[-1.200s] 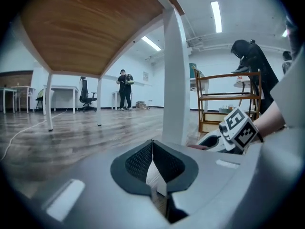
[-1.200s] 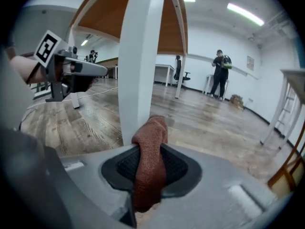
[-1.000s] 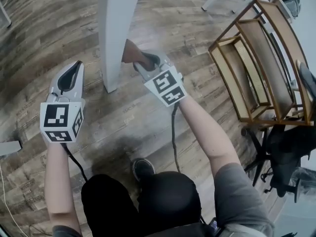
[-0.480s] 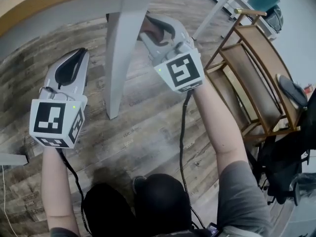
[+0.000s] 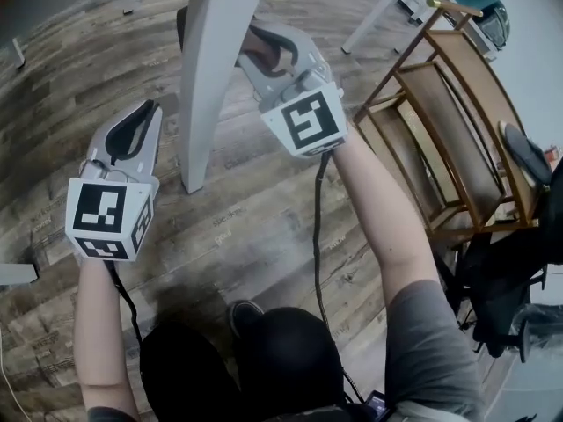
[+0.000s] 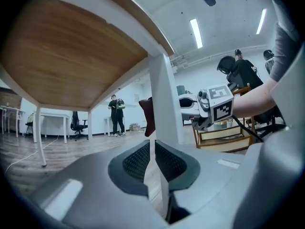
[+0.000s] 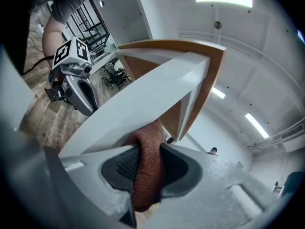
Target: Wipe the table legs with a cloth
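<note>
A white table leg (image 5: 207, 69) slants down to the wood floor. My right gripper (image 5: 252, 44) is shut on a dark red cloth (image 5: 257, 49) and holds it against the leg's right side, high above the floor. In the right gripper view the cloth (image 7: 145, 168) fills the jaws of the right gripper (image 7: 147, 161) and touches the leg (image 7: 143, 104). My left gripper (image 5: 143, 112) hangs left of the leg, apart from it. In its own view the left gripper (image 6: 152, 159) is shut with nothing in it, and the leg (image 6: 164, 104) and cloth (image 6: 148, 116) stand ahead.
A wooden chair frame (image 5: 457, 104) stands to the right, a black office chair (image 5: 510, 280) behind it. The tabletop's wooden underside (image 6: 71, 51) spans overhead. The person's shoe (image 5: 242, 310) and cables lie on the floor below. People stand far off (image 6: 116, 113).
The right gripper has carried the cloth up the leg from near its foot to a high spot. The left gripper has stayed shut beside the leg.
</note>
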### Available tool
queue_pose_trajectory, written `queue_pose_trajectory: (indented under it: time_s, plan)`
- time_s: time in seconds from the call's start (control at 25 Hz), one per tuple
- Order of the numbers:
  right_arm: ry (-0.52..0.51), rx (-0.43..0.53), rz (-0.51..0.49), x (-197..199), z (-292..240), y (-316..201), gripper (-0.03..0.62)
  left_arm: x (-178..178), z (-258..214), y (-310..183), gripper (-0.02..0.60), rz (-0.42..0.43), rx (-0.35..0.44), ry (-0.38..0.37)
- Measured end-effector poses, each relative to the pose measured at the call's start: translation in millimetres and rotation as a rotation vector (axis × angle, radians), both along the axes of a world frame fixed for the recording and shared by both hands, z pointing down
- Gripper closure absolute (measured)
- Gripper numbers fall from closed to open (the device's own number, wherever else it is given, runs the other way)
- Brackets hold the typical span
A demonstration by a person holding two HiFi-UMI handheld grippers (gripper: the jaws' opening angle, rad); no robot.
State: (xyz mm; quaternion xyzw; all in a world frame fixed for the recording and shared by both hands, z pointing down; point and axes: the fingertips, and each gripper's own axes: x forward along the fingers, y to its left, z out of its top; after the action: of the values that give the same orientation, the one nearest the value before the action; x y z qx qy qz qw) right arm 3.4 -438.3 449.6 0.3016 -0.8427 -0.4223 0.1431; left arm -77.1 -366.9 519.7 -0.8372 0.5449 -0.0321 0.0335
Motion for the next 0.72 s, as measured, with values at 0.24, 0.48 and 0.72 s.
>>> queue_pose_trajectory:
  time_s: [0.24,0.48,0.72]
  plan:
    - [0.057,-0.13,0.044,4,108,-7,0.511,13,90,-1,0.526,-0.034,-0.144,0.014]
    - [0.153,-0.237,0.033,2,199,-8,0.51,14,165,5,0.518,-0.042,-0.25,0.048]
    - [0.268,-0.337,0.034,1,296,-8,0.511,16,232,15,0.518,-0.054,-0.365,0.054]
